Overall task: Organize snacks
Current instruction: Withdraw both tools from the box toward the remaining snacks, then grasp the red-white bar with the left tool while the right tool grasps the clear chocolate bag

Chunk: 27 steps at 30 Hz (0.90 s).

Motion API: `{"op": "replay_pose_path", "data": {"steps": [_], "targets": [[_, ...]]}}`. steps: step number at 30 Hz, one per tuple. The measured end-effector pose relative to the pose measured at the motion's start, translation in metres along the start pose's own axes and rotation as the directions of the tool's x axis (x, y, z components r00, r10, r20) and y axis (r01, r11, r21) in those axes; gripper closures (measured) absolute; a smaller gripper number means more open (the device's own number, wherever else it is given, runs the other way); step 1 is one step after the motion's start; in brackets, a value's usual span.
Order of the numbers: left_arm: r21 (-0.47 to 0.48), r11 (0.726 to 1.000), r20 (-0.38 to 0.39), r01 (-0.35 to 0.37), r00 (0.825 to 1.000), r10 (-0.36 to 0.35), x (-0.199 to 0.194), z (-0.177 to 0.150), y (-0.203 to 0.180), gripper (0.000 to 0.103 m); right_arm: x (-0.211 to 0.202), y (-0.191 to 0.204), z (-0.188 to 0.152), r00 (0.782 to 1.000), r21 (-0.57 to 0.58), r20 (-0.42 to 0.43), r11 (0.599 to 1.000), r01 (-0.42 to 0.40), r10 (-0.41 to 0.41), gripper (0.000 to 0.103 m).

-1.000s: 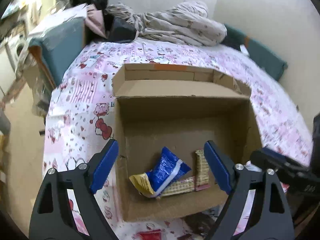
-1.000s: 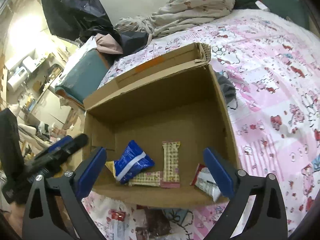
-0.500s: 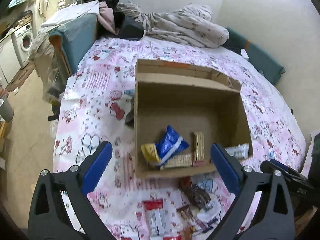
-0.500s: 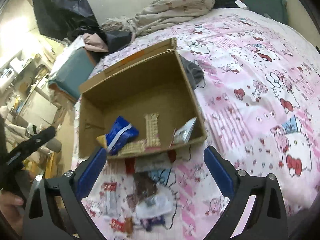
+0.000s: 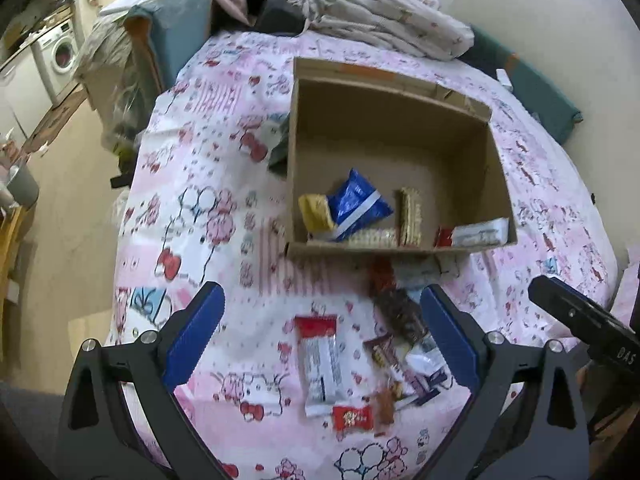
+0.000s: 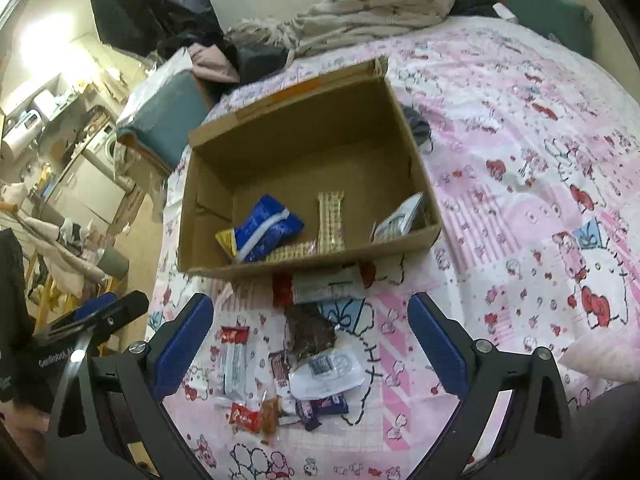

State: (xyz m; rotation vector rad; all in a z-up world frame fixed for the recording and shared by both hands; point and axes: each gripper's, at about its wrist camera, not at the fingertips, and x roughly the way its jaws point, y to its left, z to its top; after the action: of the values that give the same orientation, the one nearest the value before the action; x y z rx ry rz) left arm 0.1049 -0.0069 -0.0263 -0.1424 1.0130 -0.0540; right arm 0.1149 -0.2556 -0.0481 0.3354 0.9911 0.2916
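A cardboard box (image 5: 394,136) sits open on the bed (image 5: 208,168), over a pink cartoon-print sheet. Inside it, near the front wall, lie a blue bag (image 5: 358,206), two wafer bars (image 5: 411,216) in an L, and a white packet (image 5: 478,234) leaning in the right corner. More snacks (image 6: 304,364) are scattered on the sheet just in front of the box: a dark packet (image 6: 310,330), a white-and-red bar (image 5: 320,364), small red candy (image 5: 352,417) and others. The left gripper (image 5: 320,344) hangs above this pile, released, jaws wide with nothing between them. The right gripper (image 6: 310,350) hovers over the same pile, also released and empty.
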Motion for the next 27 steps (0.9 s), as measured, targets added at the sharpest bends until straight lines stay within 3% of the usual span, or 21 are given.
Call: {"op": "replay_pose_path", "data": {"steps": [5,12,14,18,23,25,27], "targets": [[-0.029,0.999,-0.080,-0.013,0.997,0.011,0.010,-0.014,0.005,0.006,0.034,-0.013,-0.013,0.989,0.078,-0.146,0.997,0.009,0.003,0.004],[-0.097,0.995,-0.106,-0.033,0.994,0.022,0.010,-0.011,0.013,0.006,0.039,-0.013,-0.016,0.986,0.093,-0.167,0.996,0.011,0.004,0.004],[-0.117,0.993,-0.114,-0.032,0.993,0.019,0.015,-0.010,0.018,0.014,0.037,-0.017,-0.016,0.987,0.110,-0.162,0.994,0.018,0.000,0.004],[-0.171,0.985,-0.205,-0.036,0.979,0.000,0.036,-0.015,0.029,0.027,0.046,-0.035,-0.015,0.980,0.196,-0.198,0.980,0.044,-0.004,0.004],[-0.183,0.982,-0.315,-0.055,0.949,-0.005,0.067,-0.033,0.029,0.034,0.055,-0.044,-0.014,0.975,0.246,-0.222,0.967,0.062,-0.006,0.004],[-0.173,0.984,-0.349,-0.044,0.937,-0.019,0.083,-0.039,0.022,0.049,0.057,-0.045,-0.014,0.974,0.249,-0.227,0.966,0.064,-0.006,0.004],[-0.140,0.989,-0.391,-0.038,0.920,-0.020,0.098,-0.043,0.011,0.054,0.061,-0.046,-0.016,0.968,0.247,-0.250,0.966,0.073,-0.009,0.004]]}}
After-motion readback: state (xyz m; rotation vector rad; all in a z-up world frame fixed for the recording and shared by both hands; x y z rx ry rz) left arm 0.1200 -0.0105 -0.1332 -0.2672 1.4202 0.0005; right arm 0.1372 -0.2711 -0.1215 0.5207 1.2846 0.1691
